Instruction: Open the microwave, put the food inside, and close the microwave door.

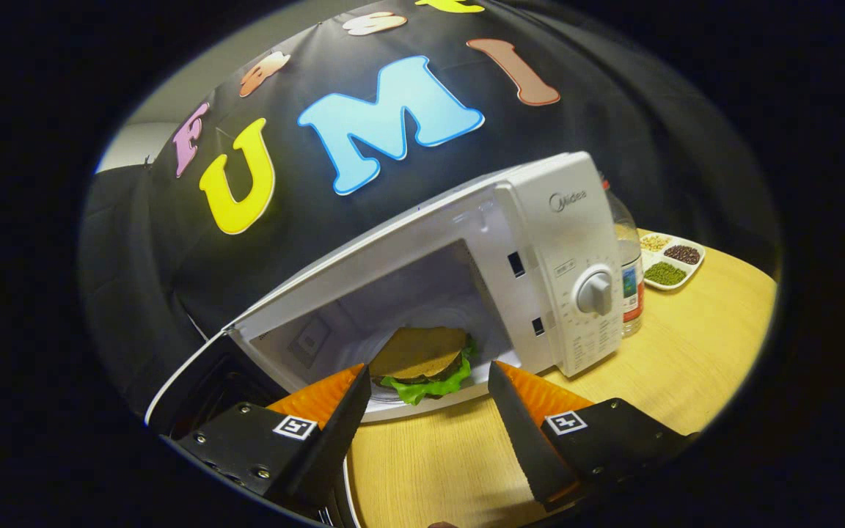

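Observation:
The white microwave [540, 220] stands on a wooden table [694, 359] with its door [195, 389] swung wide to the left of the cavity. Inside the cavity lies the food, a sandwich [419, 352] of brown bread with green lettuce hanging out of its front edge. My gripper [430, 370] is open at the cavity's mouth, fingers spread wide. The sandwich sits just beyond the fingertips, in line with the gap between them, and neither finger touches it. Nothing is held.
The control panel with a round dial [595, 292] is right of the cavity. Behind the microwave's right side stands a plastic bottle [628, 257], and farther back a white divided dish [672, 260] of beans and seeds. Bare tabletop lies under the fingers.

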### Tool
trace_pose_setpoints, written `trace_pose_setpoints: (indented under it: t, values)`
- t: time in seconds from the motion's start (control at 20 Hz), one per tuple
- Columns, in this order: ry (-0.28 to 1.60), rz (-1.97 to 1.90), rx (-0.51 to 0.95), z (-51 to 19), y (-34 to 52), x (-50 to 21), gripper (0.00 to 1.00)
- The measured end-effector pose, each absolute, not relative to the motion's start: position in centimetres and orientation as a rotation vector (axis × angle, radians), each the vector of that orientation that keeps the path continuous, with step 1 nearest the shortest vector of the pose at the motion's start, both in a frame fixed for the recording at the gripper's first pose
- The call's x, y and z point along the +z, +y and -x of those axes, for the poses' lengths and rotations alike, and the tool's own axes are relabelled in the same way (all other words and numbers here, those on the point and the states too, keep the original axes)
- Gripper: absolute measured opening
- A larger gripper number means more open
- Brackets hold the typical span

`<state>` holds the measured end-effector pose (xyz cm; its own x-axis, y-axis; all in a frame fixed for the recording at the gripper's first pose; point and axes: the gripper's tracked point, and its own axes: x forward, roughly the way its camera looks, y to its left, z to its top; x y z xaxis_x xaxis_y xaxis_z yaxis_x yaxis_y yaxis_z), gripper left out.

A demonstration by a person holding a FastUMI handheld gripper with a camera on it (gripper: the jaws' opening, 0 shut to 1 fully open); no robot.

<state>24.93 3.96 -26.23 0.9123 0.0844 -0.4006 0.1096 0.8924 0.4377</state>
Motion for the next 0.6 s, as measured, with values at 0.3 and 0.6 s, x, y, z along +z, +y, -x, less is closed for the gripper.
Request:
trace_pose_setpoints:
  t: [0.3, 0.6]
  values:
    - [0.381, -0.376, 0.044, -17.8, 4.5, -21.1, 0.97]
    - [0.321, -0.322, 0.157, -11.6, 8.4, -15.8, 0.97]
